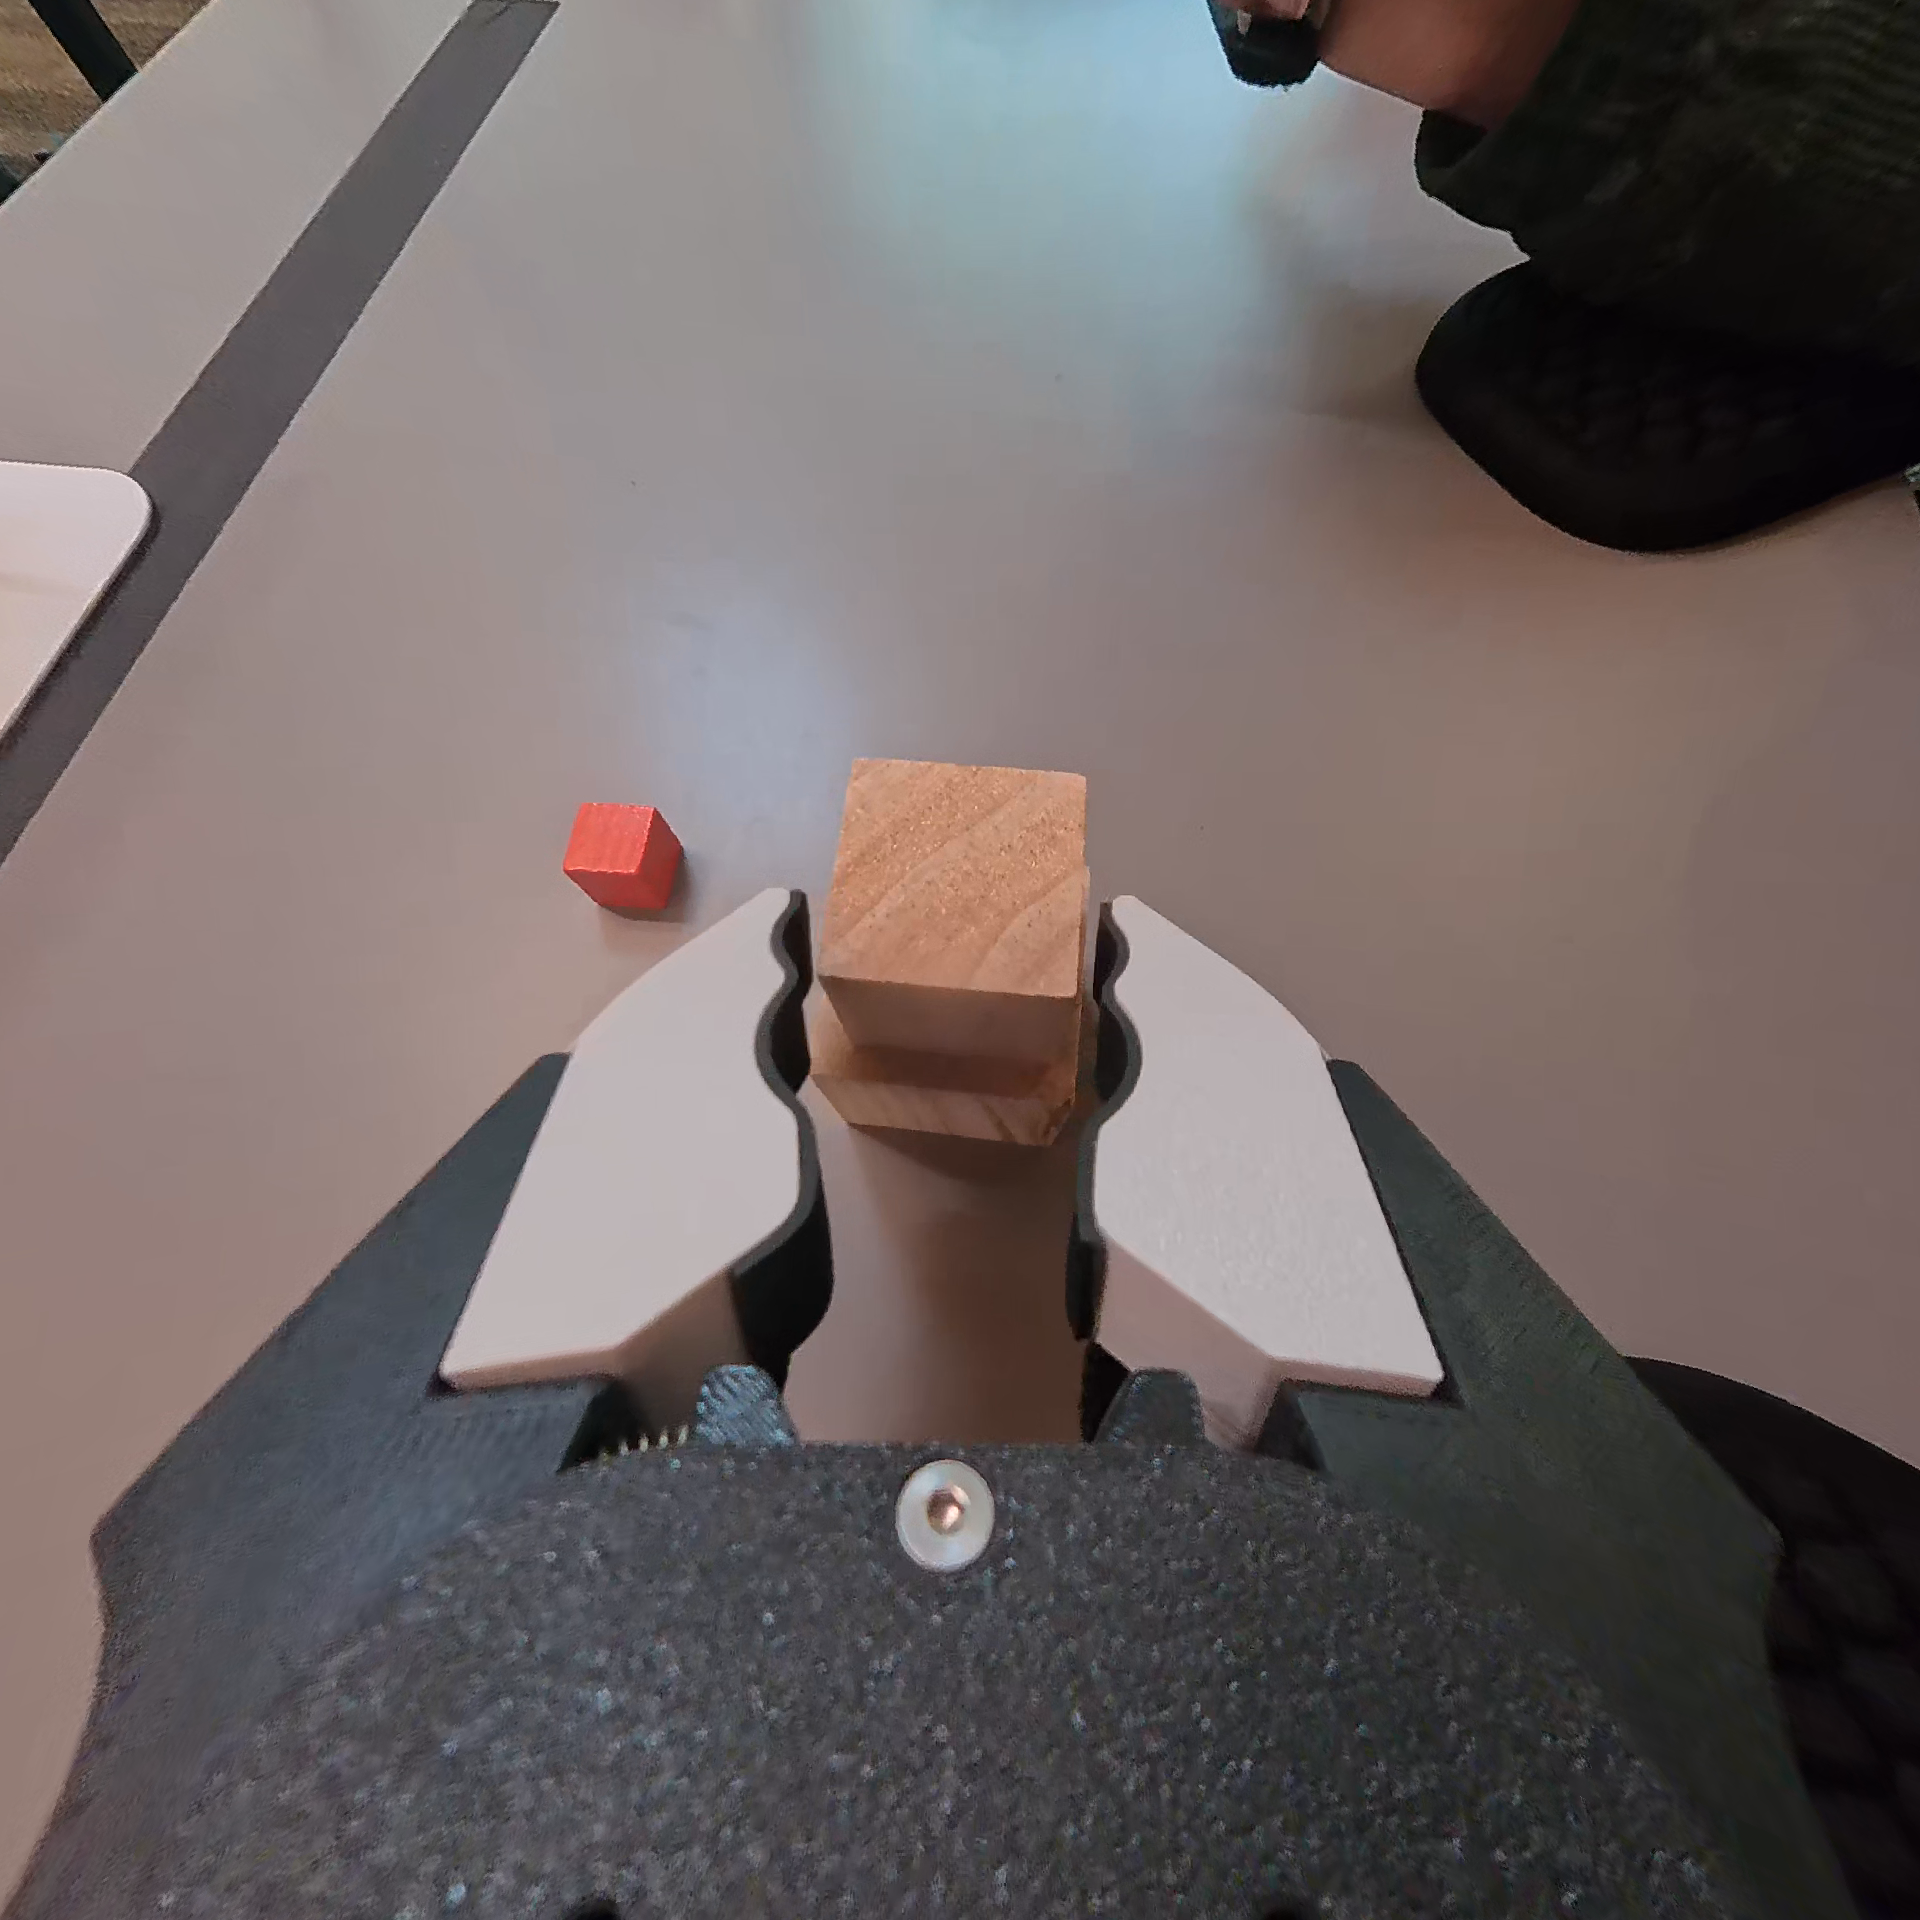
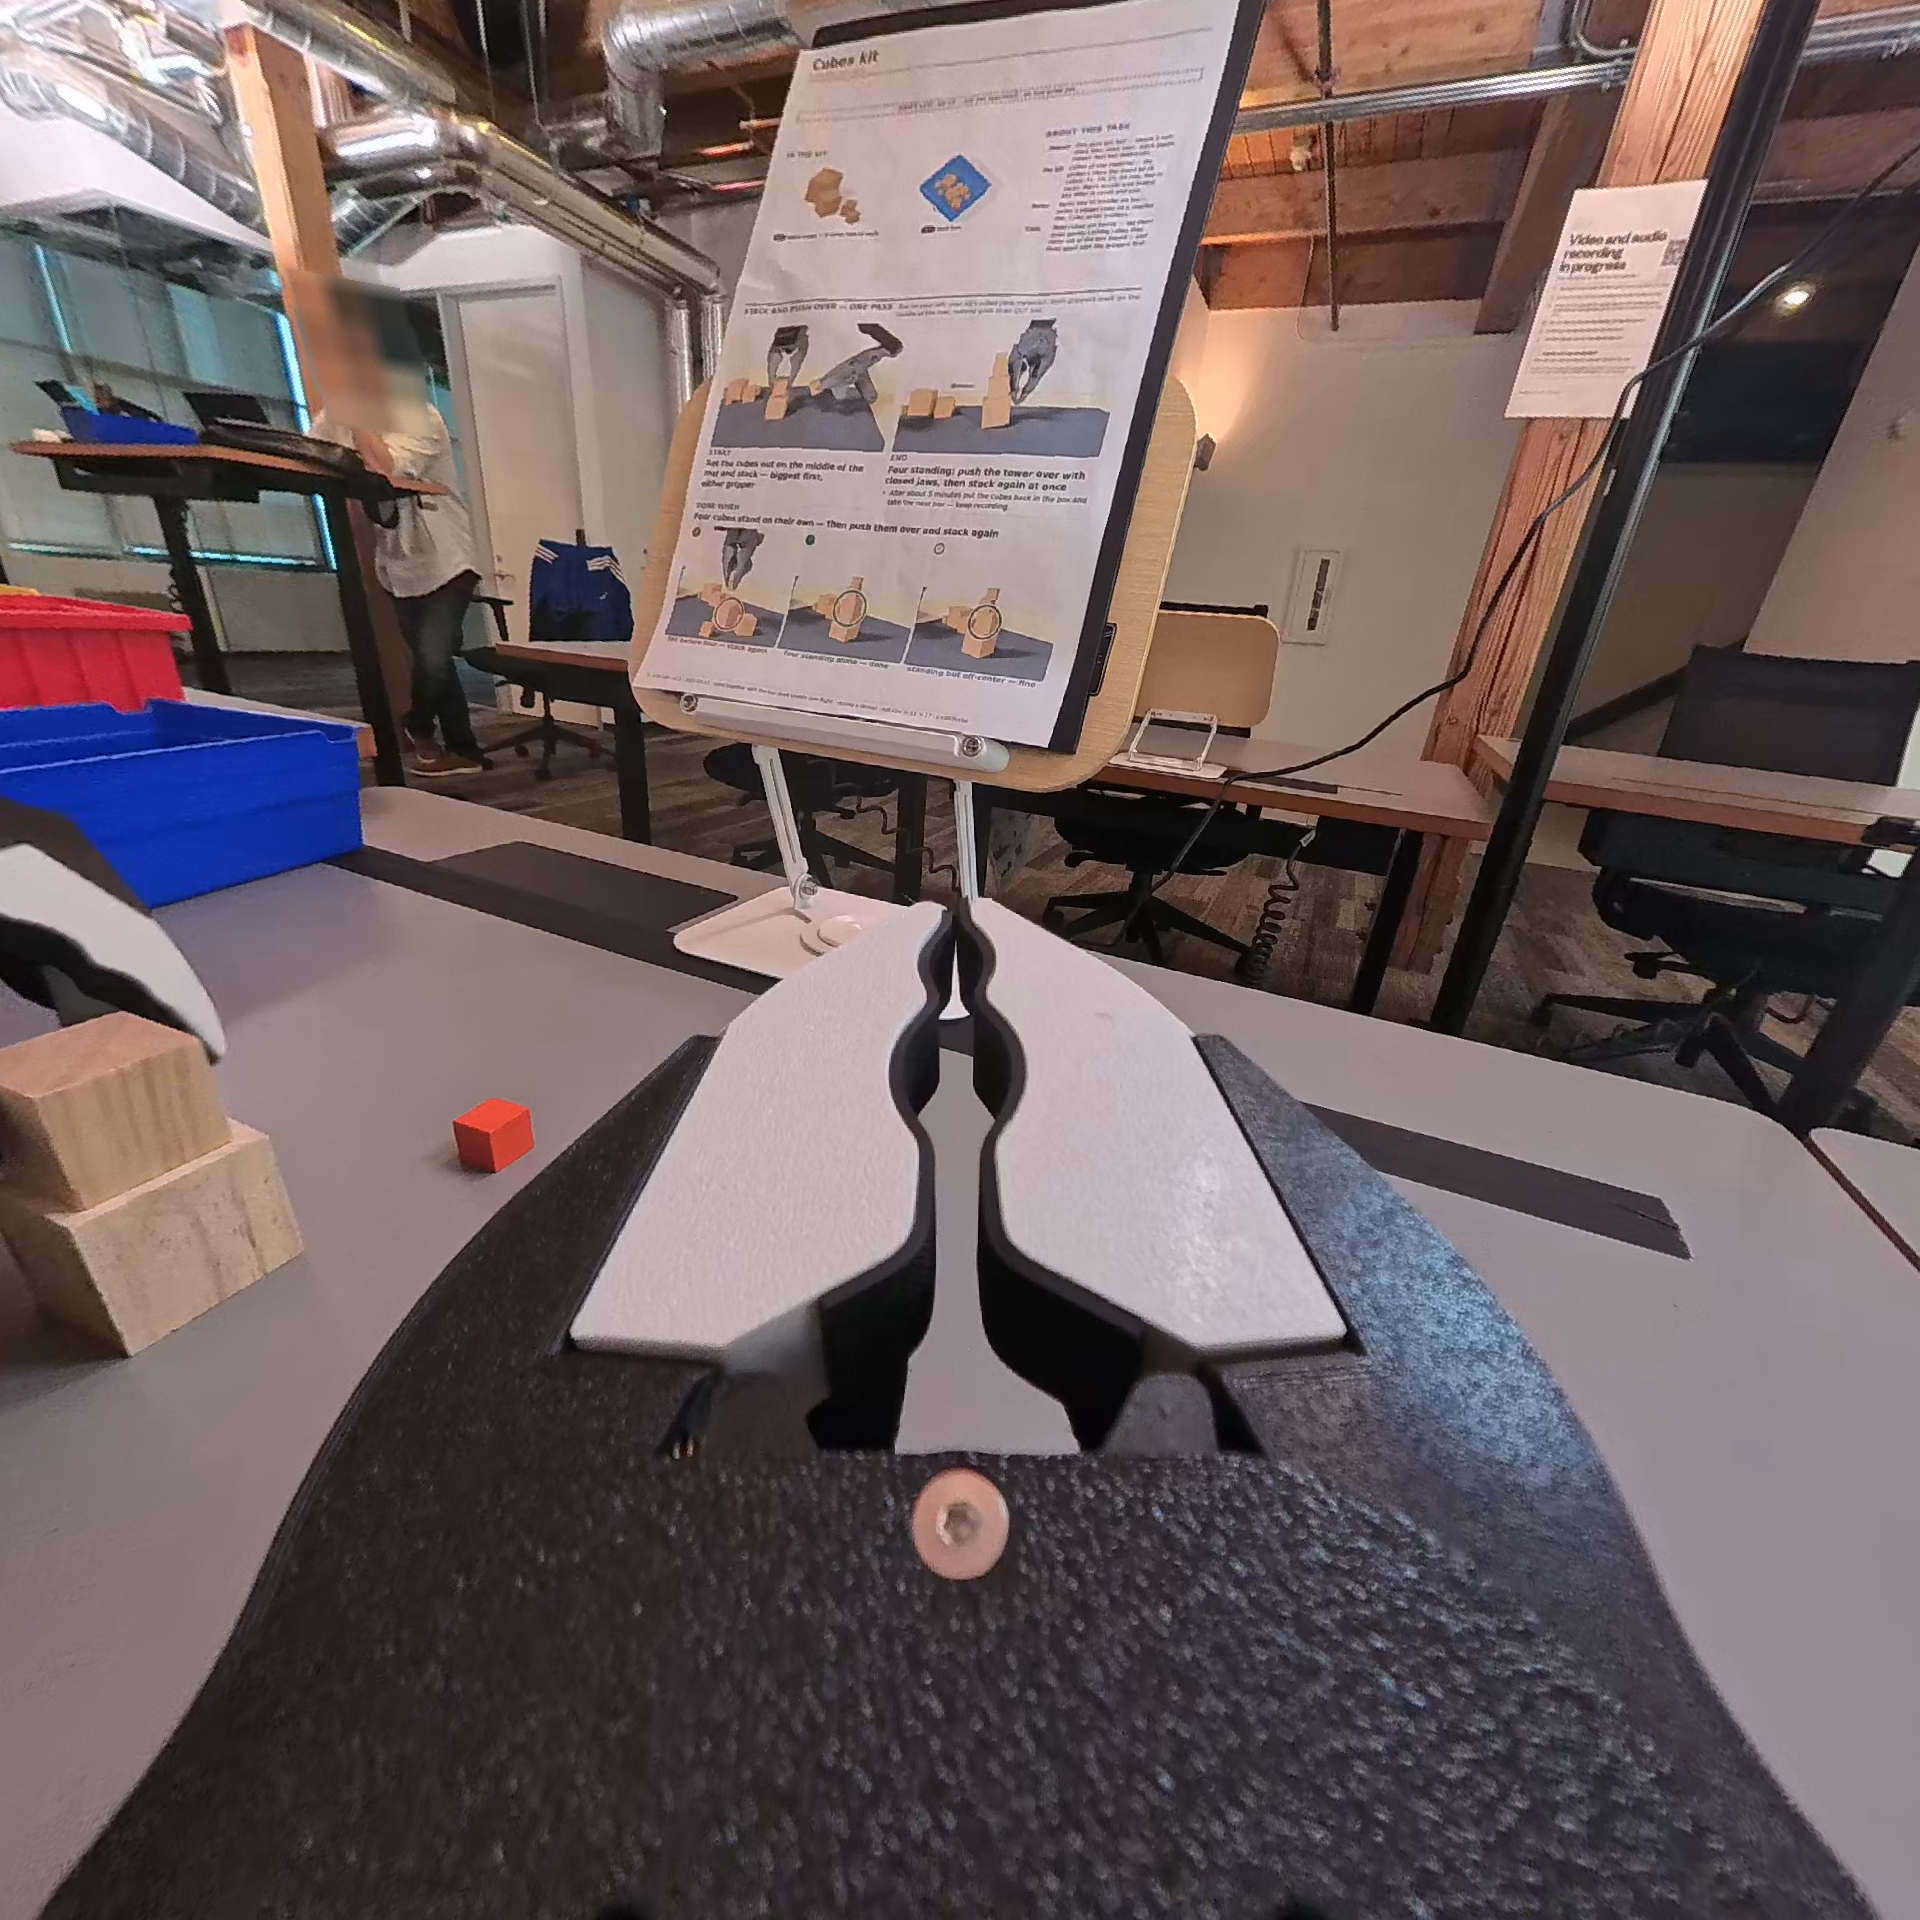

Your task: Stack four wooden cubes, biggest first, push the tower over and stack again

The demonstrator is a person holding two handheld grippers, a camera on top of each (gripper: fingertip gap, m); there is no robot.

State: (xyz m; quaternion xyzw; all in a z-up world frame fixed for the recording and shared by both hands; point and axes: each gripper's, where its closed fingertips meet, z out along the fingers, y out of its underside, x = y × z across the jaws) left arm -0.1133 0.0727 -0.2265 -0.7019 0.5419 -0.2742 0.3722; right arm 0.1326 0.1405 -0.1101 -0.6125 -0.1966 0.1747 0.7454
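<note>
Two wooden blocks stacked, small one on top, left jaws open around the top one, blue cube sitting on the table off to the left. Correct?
Not quite: the small cube is red, not blue, as the left wrist view shows. The rest holds: a smaller wooden block sits on a larger wooden block, and the left gripper has its jaws open either side of the top one, with a gap showing on each side.

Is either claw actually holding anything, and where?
Neither. The left claw straddles the upper wooden cube with gaps either side; the right claw is shut on nothing.
</note>
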